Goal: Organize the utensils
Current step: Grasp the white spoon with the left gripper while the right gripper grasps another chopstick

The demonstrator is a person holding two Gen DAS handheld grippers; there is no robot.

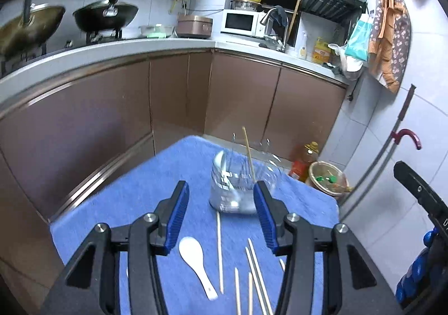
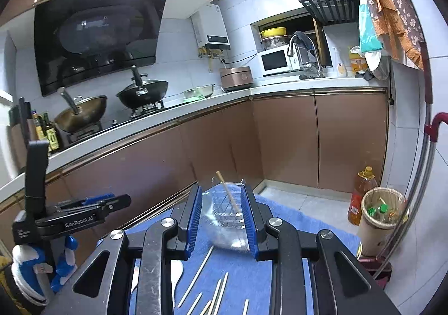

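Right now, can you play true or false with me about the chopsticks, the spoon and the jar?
1. One chopstick stands inside the clear jar. True.
2. The white spoon lies on a red cloth. False: it lies on the blue cloth.
3. The left gripper is squeezing a chopstick. False: it is open, with nothing between its blue pads.
4. Several loose chopsticks lie flat on the cloth in front of the jar. True.
5. The jar has tipped over onto its side. False: it stands upright.
6. The right gripper has nothing pinched between its pads. True.
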